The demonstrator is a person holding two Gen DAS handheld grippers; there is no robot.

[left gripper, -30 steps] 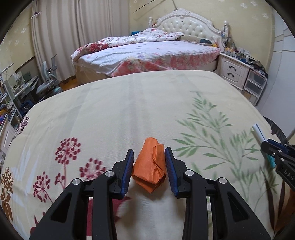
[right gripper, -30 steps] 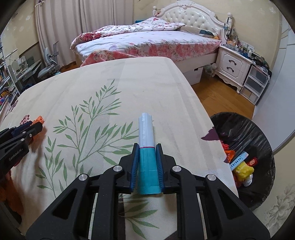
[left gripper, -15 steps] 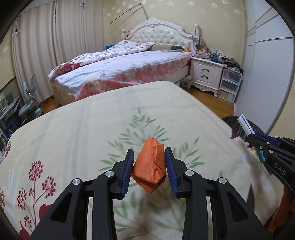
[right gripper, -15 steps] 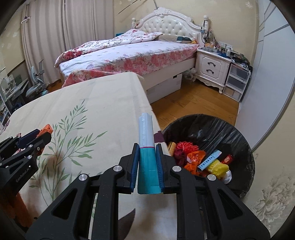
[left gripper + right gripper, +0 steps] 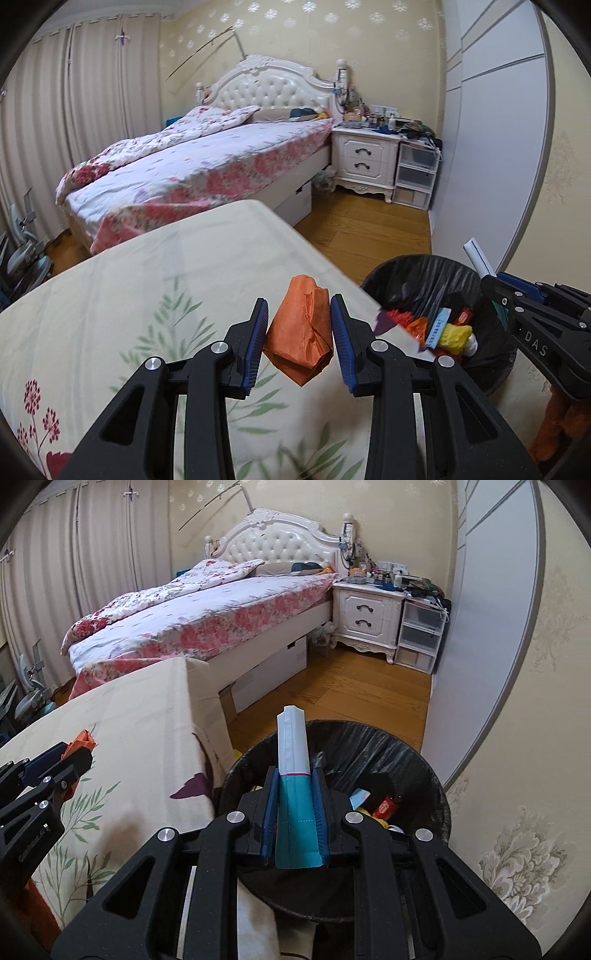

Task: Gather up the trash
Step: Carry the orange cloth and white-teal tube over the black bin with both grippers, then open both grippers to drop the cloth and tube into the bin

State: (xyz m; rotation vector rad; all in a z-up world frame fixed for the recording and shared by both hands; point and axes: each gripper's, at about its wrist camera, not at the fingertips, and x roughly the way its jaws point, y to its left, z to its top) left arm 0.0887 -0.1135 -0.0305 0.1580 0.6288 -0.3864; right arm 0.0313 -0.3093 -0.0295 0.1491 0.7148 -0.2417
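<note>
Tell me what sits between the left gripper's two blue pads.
A crumpled orange paper wad sits clamped between the left gripper pads, shown plainly in the left wrist view, above the flowered bedspread.

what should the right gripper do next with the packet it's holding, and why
Probably open the right gripper and drop the teal and white packet: in its own view it hangs over the black-lined bin, which already holds trash. The left gripper with its orange wrapper looks short of the bin.
</note>
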